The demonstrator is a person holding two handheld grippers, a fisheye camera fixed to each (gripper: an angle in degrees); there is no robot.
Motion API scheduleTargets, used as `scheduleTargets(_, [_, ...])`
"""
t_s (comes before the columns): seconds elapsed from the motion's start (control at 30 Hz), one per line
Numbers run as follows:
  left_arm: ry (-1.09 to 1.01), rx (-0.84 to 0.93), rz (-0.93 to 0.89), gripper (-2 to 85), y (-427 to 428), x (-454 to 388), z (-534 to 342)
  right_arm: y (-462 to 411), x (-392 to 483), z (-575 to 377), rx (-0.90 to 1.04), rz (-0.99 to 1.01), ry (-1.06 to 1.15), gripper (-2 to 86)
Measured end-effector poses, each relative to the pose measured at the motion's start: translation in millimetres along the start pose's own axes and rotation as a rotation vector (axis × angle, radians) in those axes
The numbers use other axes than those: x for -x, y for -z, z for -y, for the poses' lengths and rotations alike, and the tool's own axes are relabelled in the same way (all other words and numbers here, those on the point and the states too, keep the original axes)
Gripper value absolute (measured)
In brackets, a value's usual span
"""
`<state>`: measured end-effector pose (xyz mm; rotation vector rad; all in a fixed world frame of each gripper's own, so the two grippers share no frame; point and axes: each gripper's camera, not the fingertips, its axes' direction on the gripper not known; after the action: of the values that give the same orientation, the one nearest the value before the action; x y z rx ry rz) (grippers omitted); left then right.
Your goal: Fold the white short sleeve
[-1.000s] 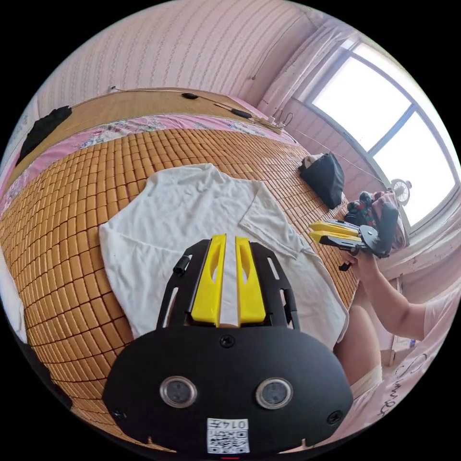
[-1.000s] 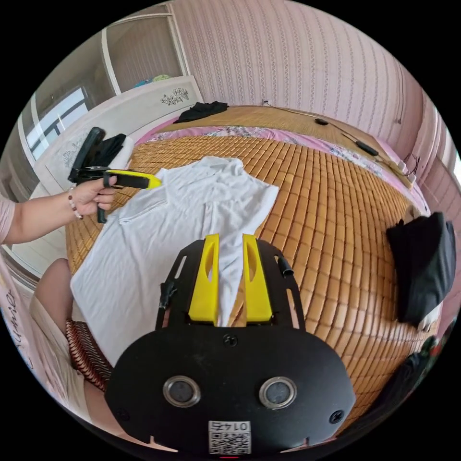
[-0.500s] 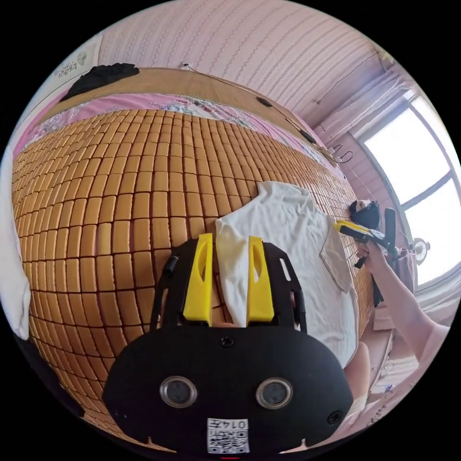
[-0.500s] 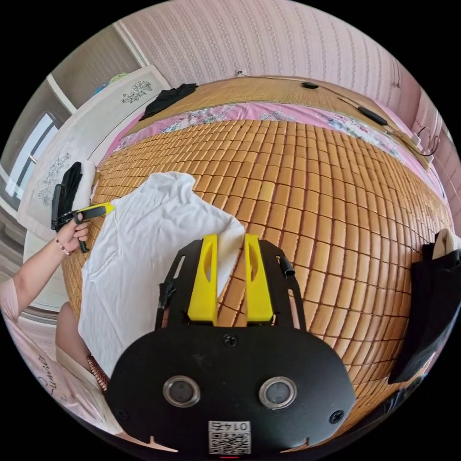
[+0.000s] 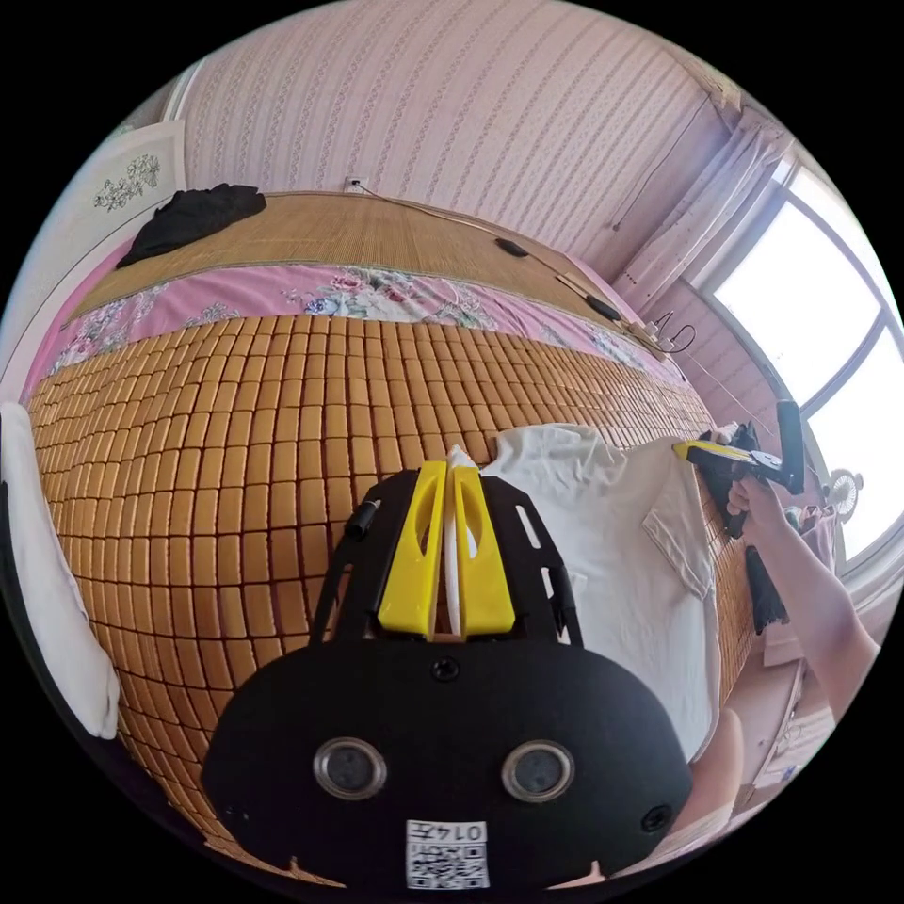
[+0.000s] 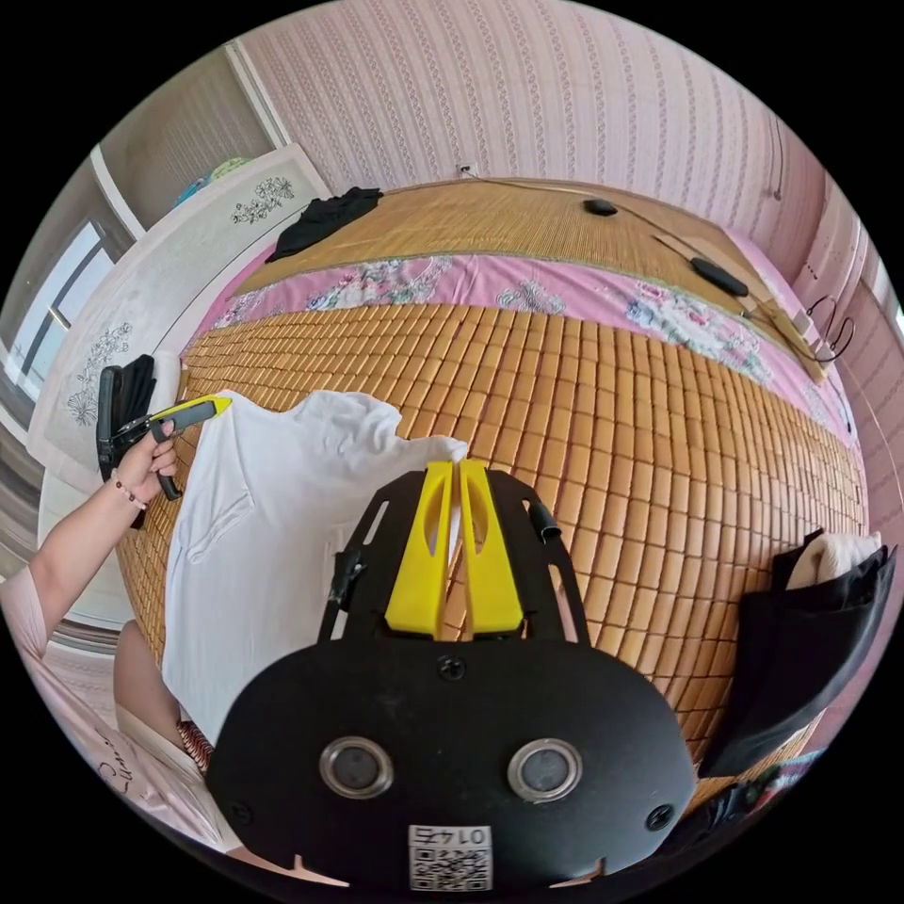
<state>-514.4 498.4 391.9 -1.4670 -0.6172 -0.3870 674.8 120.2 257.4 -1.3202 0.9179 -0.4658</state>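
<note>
White shirt (image 5: 603, 546) flat on mat (image 5: 235, 452), sleeve corners pinched by both tools.

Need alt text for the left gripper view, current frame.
A yellow-jawed hand-held gripper is shut on a sleeve edge of a white shirt spread on a bamboo mat over a bed. At right, a person's hand holds a second hand-held gripper at the shirt's other sleeve, near a bright window.

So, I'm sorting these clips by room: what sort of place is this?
Most likely a bedroom: a bed with a bamboo mat, a flowered pink sheet beneath, and a curtained window.
</note>
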Motion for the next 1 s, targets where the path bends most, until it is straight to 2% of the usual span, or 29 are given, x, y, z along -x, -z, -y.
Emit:
scheduleTargets(0.27, [0.0, -0.078, -0.013, -1.0, 28.0, -4.1, 5.8, 31.6, -2.3, 11.1, -0.058, -0.042, -0.003, 0.4])
scheduleTargets(0.43, [-0.011, -0.071, -0.024, -1.0, 46.1, -1.5, -2.4, 40.6, -8.7, -11.1, -0.011, -0.057, -0.01, 0.5])
scheduleTargets(0.6, [-0.04, -0.047, -0.085, -1.0, 80.9, 3.3, -39.9, 94.5, 0.9, -77.6, -0.082, 0.045, 0.012, 0.5])
scheduleTargets(0.8, [-0.147, -0.03, -0.181, -1.0, 163.2, -8.3, -120.7, 179.2, 44.0, -185.0, -0.153, 0.151, 0.052, 0.6])
scheduleTargets(0.93, [-0.163, 0.021, -0.224, -1.0, 213.7, -20.5, -210.8, 187.5, 69.9, -266.0, -0.085, 0.195, 0.004, 0.6])
scheduleTargets(1.0, [-0.148, 0.06, -0.209, -1.0, 222.4, -25.2, -257.6, 165.1, 79.9, -319.7, -0.002, 0.188, -0.085, 0.7])
